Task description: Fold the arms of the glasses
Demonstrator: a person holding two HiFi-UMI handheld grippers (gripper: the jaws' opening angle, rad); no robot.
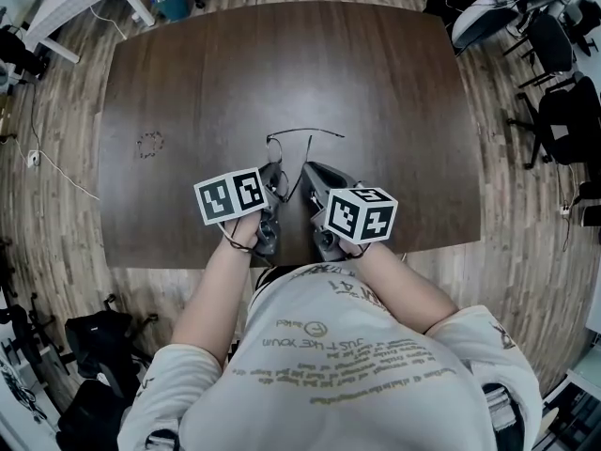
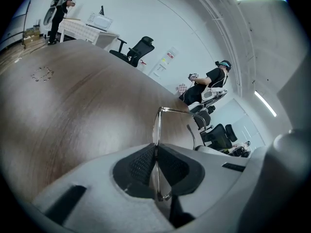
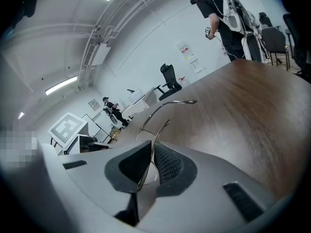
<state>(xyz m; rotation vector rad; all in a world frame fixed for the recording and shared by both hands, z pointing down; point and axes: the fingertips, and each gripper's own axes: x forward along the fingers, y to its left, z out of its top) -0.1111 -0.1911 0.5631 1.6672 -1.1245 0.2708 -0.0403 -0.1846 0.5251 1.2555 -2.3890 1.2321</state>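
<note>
Glasses (image 1: pixel 305 136) gripped from two sides over table (image 1: pixel 188 73).
Left hand-held gripper (image 2: pixel 155 154), right hand-held gripper (image 3: pixel 150 157): jaws closed on frame.

The glasses (image 1: pixel 302 133) sit over the table's (image 1: pixel 188 83) near half; left gripper (image 1: pixel 279 178) left, right gripper (image 1: pixel 310 170) right of them.
</note>
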